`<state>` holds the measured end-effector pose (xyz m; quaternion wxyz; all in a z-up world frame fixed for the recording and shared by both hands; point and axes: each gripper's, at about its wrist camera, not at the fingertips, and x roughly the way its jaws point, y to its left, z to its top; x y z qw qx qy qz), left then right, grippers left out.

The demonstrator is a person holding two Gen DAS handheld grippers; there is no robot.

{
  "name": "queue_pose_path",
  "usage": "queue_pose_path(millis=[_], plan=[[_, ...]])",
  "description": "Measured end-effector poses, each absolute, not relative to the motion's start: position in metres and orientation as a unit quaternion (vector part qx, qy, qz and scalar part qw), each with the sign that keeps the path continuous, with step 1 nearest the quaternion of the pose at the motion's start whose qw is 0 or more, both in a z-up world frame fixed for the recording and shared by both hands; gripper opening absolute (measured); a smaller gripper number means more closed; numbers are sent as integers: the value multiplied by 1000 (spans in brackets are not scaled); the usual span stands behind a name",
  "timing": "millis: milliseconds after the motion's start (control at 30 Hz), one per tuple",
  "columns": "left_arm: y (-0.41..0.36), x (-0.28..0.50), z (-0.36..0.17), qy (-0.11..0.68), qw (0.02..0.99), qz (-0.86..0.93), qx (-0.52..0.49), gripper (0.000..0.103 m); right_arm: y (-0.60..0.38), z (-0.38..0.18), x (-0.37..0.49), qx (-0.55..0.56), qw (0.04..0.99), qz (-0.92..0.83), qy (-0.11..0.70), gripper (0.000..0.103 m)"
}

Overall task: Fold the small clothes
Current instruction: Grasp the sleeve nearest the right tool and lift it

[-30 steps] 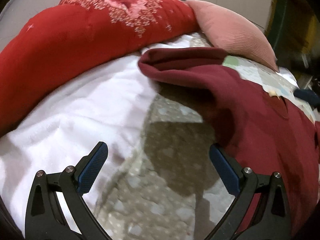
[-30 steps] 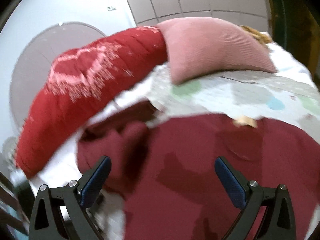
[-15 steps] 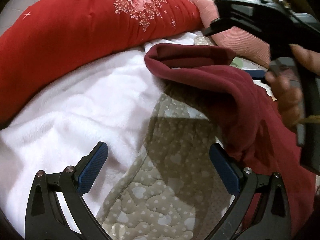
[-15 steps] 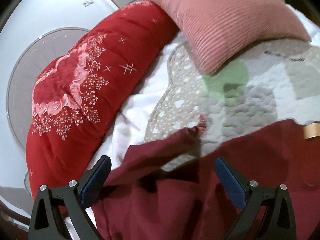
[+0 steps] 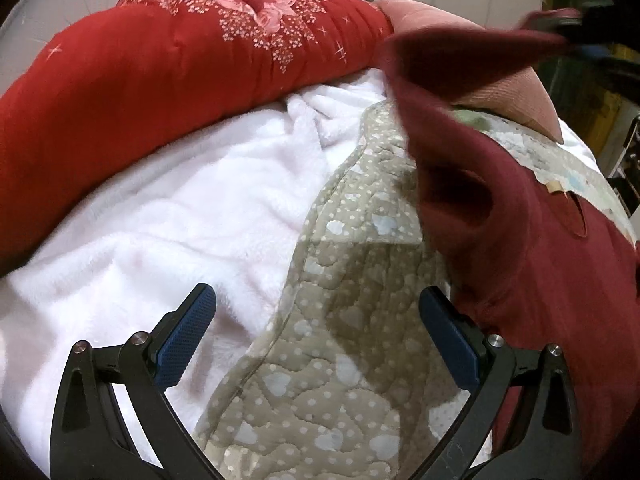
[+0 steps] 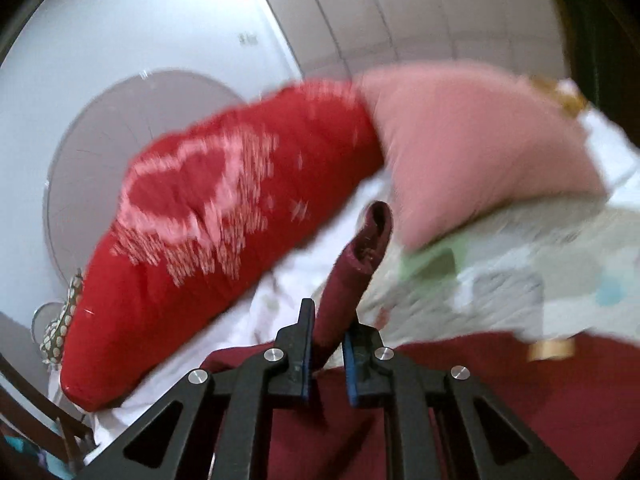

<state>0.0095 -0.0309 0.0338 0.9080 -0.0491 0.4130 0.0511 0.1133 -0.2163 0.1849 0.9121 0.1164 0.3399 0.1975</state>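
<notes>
A dark maroon garment point(image 5: 532, 248) lies on the quilted bed cover at the right of the left wrist view. Its sleeve point(image 5: 460, 52) is lifted and stretched toward the upper right. My right gripper point(image 6: 326, 344) is shut on the sleeve point(image 6: 352, 276), whose cuff sticks up past the fingers; the garment's body point(image 6: 500, 408) lies below. My left gripper point(image 5: 318, 336) is open and empty above the quilt, with its right finger point(image 5: 448, 336) close to the garment's edge.
A large red floral quilt point(image 5: 168, 64) lies along the far side and a pink corduroy pillow point(image 6: 472, 144) beside it. A white fleece blanket point(image 5: 168, 216) and a beige dotted quilt point(image 5: 352, 320) cover the bed. A white wall point(image 6: 160, 20) stands behind.
My right gripper has closed on the maroon sleeve and lifted it up off the bed. My left gripper has stayed open and drifted slightly.
</notes>
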Motion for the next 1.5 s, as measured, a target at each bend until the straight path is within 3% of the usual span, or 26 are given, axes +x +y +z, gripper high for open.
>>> queue_pose_path(millis=[233,400,667,733,833,1000,1367,1400,1433,1500], plan=[[-39,2,44,396,916,53,-37,102,-327,204,37,47,951,95,290,12],[-53,-7,51,394,918,43,-32,102,-404,141,15,58,931,25,359,11],[-86,-7,66,390,921,25,7,102,-442,56,-19,84,880,42,466,13],[-94,-4,69,387,922,16,12,102,-451,54,-26,106,874,42,473,31],[-103,5,71,389,921,12,24,102,-466,72,-48,106,890,13,444,45],[-113,25,65,399,916,18,31,102,-468,99,-42,90,909,3,408,47],[-120,42,33,433,899,24,57,102,-423,49,26,-73,888,91,444,47],[-121,42,33,434,899,24,56,102,-422,49,26,-79,890,95,438,41],[-121,42,33,433,899,24,55,102,-421,49,26,-82,890,104,436,24],[-121,42,34,432,900,25,59,102,-418,49,27,-94,887,113,438,2]])
